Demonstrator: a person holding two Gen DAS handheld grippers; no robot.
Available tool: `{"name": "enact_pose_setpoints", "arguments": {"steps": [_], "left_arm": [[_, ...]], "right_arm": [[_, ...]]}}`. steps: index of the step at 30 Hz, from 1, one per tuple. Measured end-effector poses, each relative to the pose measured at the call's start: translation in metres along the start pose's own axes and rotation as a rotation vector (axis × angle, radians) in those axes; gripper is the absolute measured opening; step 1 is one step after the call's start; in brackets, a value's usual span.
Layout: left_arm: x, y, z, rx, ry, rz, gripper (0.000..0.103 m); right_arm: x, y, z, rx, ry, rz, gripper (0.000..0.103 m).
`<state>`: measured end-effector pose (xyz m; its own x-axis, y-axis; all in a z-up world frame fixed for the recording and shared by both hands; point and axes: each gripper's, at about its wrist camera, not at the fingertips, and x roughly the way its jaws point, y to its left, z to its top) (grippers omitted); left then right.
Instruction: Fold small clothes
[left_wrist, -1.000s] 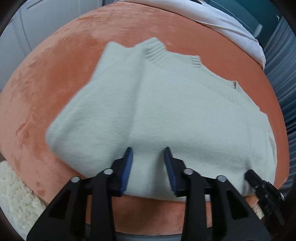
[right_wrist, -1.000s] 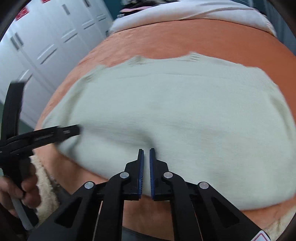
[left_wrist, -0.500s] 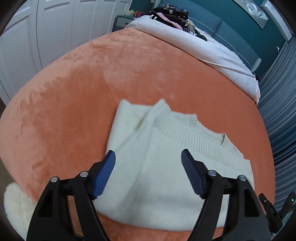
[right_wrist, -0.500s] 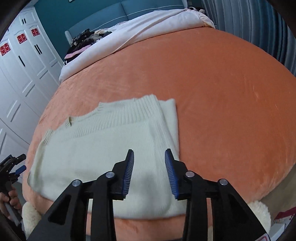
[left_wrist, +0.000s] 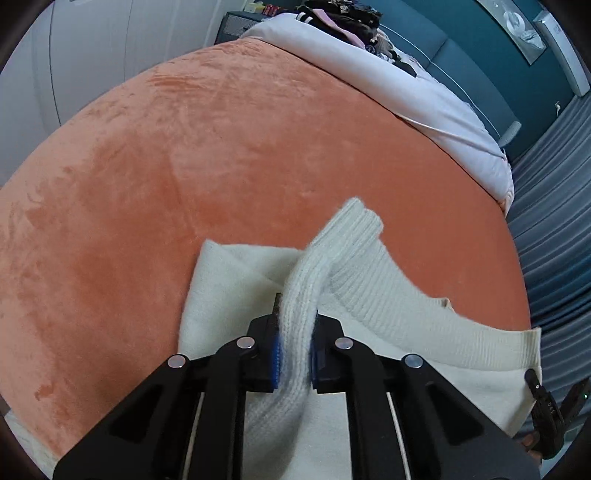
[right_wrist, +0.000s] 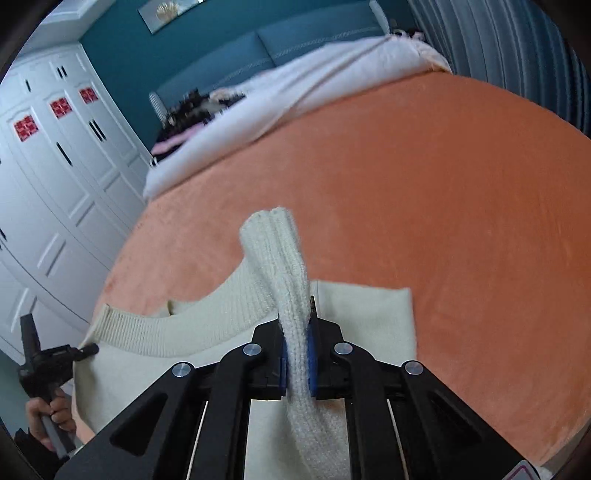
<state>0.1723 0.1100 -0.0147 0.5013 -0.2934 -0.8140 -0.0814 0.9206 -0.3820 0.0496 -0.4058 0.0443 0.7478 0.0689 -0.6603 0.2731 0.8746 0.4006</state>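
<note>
Cream sweater (left_wrist: 388, 295) on orange bed (left_wrist: 221, 147). Left tongs (left_wrist: 295, 354) and right tongs (right_wrist: 297, 363), jaws just closed, each pinching a ribbed fold raised between their pads.

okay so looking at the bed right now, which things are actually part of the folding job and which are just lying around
Part of the job:
- cream knit sweater, flat on the orange blanket
- left claw, shut on its ribbed edge
- right claw, shut on its ribbed edge

Just lying about:
- white duvet
- pile of dark clothes at the head of the bed
- white wardrobe
</note>
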Motion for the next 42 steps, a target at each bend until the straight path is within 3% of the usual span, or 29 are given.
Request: {"name": "enact_pose_setpoints", "arguments": {"steps": [1,2,4,5,9,10,11,12,15,16,17,20,23,25,27,29,33,35,37,38,40,42], "left_arm": [[0.013,0.002,0.001,0.006,0.018,0.032,0.01],[0.033,0.006,0.0,0.015,0.058,0.065,0.01],[0.063,0.014,-0.006,0.001,0.139,0.107,0.01],[0.059,0.015,-0.007,-0.003,0.111,0.106,0.01],[0.047,0.012,-0.005,0.022,0.083,0.1,0.012],[0.055,0.015,-0.007,0.021,0.106,0.106,0.013],[0.061,0.017,-0.008,0.025,0.103,0.108,0.013],[0.061,0.014,-0.007,0.043,0.093,0.115,0.014],[0.032,0.0,-0.006,0.092,0.059,0.137,0.017],[0.012,-0.007,-0.009,0.116,0.022,0.146,0.017],[-0.004,-0.018,-0.019,0.139,-0.021,0.147,0.017],[-0.038,-0.049,-0.049,0.193,-0.088,0.083,0.023],[-0.019,-0.074,-0.086,0.221,-0.005,0.043,0.031],[0.004,-0.073,-0.104,0.237,0.061,0.105,0.031],[0.013,-0.052,-0.109,0.198,0.078,0.114,0.028],[0.001,-0.023,-0.103,0.152,0.057,0.152,0.027],[-0.015,0.038,-0.097,0.016,0.073,0.058,0.001],[-0.02,0.047,-0.101,-0.005,0.067,0.024,0.001],[-0.031,0.04,-0.106,-0.015,0.057,0.035,0.001],[-0.039,0.039,-0.108,-0.033,0.046,0.023,0.008],[-0.059,0.04,-0.116,-0.085,-0.007,-0.022,0.058],[-0.074,0.047,-0.121,-0.135,-0.078,0.024,0.085]], "right_arm": [[0.008,-0.004,0.0,-0.008,0.007,-0.023,0.007],[0.03,-0.013,-0.004,-0.015,0.071,-0.065,0.007],[0.084,-0.04,-0.021,0.01,0.269,-0.148,0.007],[0.092,-0.048,-0.027,0.04,0.298,-0.154,0.007],[0.046,-0.04,-0.015,0.087,0.121,-0.048,0.007],[0.055,-0.044,-0.02,0.07,0.153,-0.083,0.007],[0.076,-0.053,-0.028,0.065,0.248,-0.124,0.008],[0.084,-0.059,-0.033,0.067,0.275,-0.118,0.007],[0.052,-0.038,-0.022,0.031,0.211,-0.194,0.015],[0.035,-0.026,-0.02,0.004,0.165,-0.218,0.022],[0.02,-0.011,-0.019,-0.039,0.12,-0.219,0.022],[0.0,0.041,-0.037,-0.129,0.11,-0.081,0.021],[0.023,0.106,-0.083,-0.235,0.244,0.086,0.017],[0.032,0.124,-0.115,-0.345,0.29,0.094,0.009],[0.038,0.112,-0.128,-0.357,0.319,0.03,0.008],[0.031,0.076,-0.124,-0.288,0.311,-0.013,0.0],[0.002,-0.02,-0.122,-0.093,0.302,-0.111,0.0],[-0.005,-0.037,-0.126,-0.046,0.305,-0.092,0.0],[-0.007,-0.027,-0.126,-0.073,0.305,-0.133,0.0],[-0.013,-0.02,-0.126,-0.087,0.296,-0.148,0.006],[-0.029,-0.009,-0.124,-0.084,0.269,-0.119,0.014],[-0.043,0.01,-0.132,-0.085,0.256,-0.055,0.014]]}}
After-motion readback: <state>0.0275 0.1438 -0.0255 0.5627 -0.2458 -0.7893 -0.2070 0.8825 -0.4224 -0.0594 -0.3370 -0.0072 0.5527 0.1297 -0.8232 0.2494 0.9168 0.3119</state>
